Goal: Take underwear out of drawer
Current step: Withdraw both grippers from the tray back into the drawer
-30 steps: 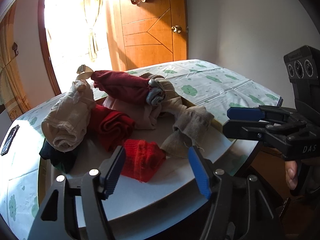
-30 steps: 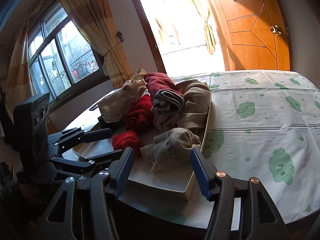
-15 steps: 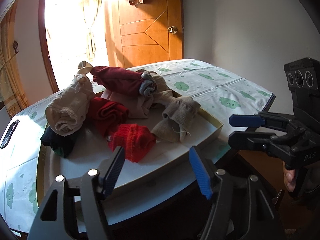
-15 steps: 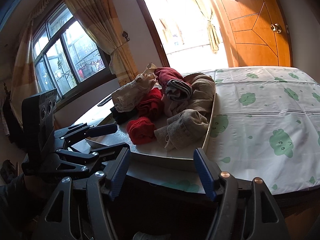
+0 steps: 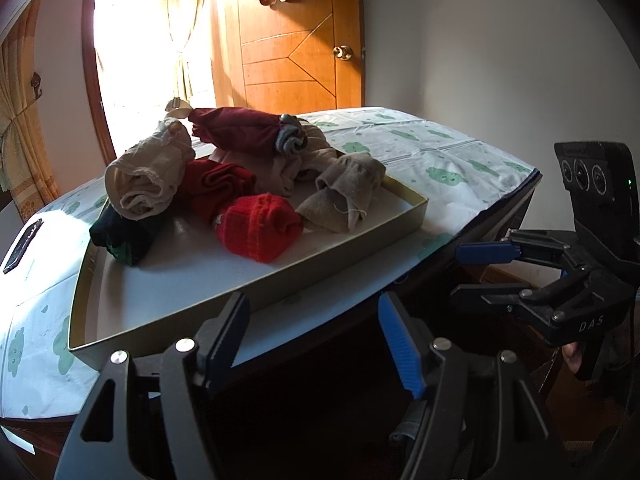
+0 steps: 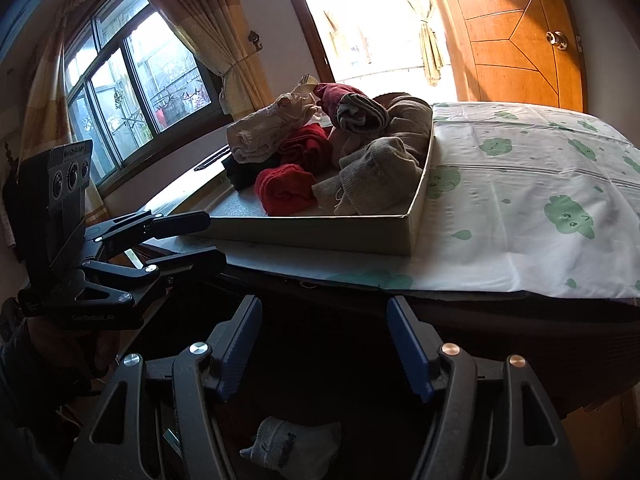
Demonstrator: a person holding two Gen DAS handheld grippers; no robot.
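A shallow white tray (image 5: 256,292) on the table holds several rolled garments: a red knit roll (image 5: 256,228), a beige roll (image 5: 148,176), a dark red piece (image 5: 236,128), a tan bundle (image 5: 348,192) and a black-green roll (image 5: 124,236). My left gripper (image 5: 314,320) is open and empty, low in front of the table's edge. Beside it my right gripper (image 5: 476,272) is also open and empty. In the right wrist view the tray (image 6: 320,236) lies ahead of the right gripper (image 6: 324,312), with the left gripper (image 6: 204,238) to the left. A grey garment (image 6: 292,446) lies in the dark space below.
A white cloth with green prints (image 6: 520,208) covers the table. A dark flat object (image 5: 22,246) lies at the table's left. Behind are a wooden door (image 5: 292,40), a bright doorway and a curtained window (image 6: 132,80). A hand (image 5: 574,356) grips the right tool.
Both grippers have drawn back from the tray and sunk below the table's edge. The right jaws stand slightly wider than a second ago. The garments have not moved.
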